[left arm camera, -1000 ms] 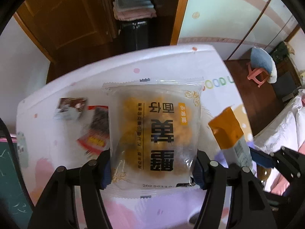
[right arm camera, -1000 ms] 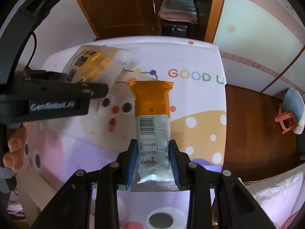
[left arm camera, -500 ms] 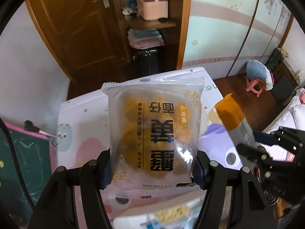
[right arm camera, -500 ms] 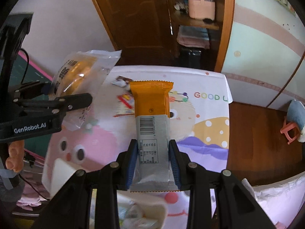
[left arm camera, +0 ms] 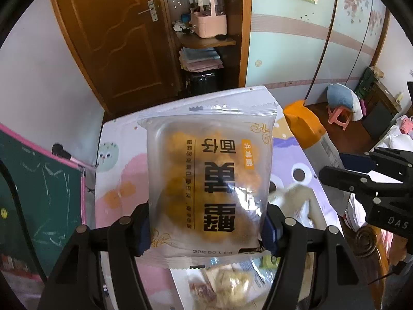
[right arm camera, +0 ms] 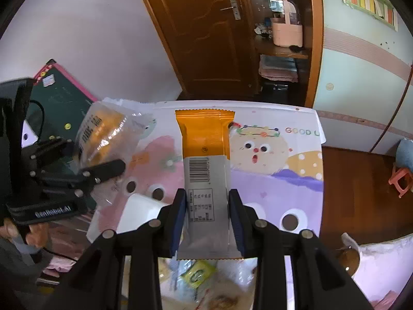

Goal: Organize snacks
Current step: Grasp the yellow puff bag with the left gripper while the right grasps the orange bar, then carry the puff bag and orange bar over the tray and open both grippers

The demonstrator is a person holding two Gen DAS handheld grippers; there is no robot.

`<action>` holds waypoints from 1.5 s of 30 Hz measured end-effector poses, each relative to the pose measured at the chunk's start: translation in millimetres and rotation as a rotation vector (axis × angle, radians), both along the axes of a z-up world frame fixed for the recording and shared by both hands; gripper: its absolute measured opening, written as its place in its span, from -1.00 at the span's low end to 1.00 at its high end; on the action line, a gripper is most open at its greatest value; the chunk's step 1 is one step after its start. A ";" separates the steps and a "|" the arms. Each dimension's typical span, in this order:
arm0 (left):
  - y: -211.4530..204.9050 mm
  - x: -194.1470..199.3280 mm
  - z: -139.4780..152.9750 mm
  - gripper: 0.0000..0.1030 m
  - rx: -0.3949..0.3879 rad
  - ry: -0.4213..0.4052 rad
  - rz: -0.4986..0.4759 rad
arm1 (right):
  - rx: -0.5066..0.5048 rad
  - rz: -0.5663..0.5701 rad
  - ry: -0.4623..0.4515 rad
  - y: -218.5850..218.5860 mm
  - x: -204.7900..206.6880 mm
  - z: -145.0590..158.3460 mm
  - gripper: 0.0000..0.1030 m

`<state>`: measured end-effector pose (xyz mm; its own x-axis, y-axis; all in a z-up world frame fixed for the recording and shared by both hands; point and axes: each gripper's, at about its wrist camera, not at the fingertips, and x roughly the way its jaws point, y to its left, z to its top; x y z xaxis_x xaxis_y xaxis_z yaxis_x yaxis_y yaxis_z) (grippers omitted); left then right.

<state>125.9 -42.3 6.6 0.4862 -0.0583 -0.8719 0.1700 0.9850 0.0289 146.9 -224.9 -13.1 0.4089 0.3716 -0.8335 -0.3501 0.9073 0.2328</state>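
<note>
My left gripper [left arm camera: 207, 228] is shut on a clear pastry packet [left arm camera: 209, 178] with yellow cakes inside and black printed characters; its blue pads press both side edges. My right gripper [right arm camera: 207, 219] is shut on an orange and grey snack bar [right arm camera: 205, 170], held upright by its lower grey half. Both are lifted above the cartoon-printed table [right arm camera: 278, 186]. In the right wrist view the left gripper [right arm camera: 85, 165] with the pastry packet [right arm camera: 103, 131] hangs at the left. In the left wrist view the snack bar [left arm camera: 309, 134] shows at the right. Below the fingers lies a white container [right arm camera: 136, 213] holding several blurred snack packets [right arm camera: 198, 273].
A green chalkboard with pink frame [left arm camera: 38, 193] leans left of the table. Behind stand a brown door [left arm camera: 116, 38], a shelf with a pink basket [left arm camera: 209, 23] and folded cloths. A pink stool [left arm camera: 338, 115] is on the wooden floor at the right; bedding [right arm camera: 382, 266] lies nearby.
Both grippers have risen and pulled back over the table, each keeping its packet. The far snacks on the table have gone from view; the white container with packets has come into view below.
</note>
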 end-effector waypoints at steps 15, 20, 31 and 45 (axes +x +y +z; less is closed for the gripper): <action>-0.2 -81.4 -61.8 0.27 -0.004 0.102 0.031 | 0.023 -0.043 0.063 13.9 -73.2 -15.1 -0.36; 5.3 -91.4 -85.1 0.27 0.015 0.128 0.054 | -0.052 -0.076 0.082 20.9 -87.5 -29.4 -0.35; 12.5 -102.4 -108.2 0.28 0.022 0.161 0.079 | -0.201 -0.113 0.076 29.2 -106.0 -43.9 -0.34; 24.4 -105.6 -104.7 0.67 -0.022 0.149 0.116 | -0.283 -0.155 0.034 36.0 -118.3 -39.6 -0.31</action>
<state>20.3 -17.9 -98.1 0.3565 -0.0296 -0.9338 0.0565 0.9984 -0.0100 28.6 -189.0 -52.7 0.4127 0.0586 -0.9090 -0.1994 0.9795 -0.0273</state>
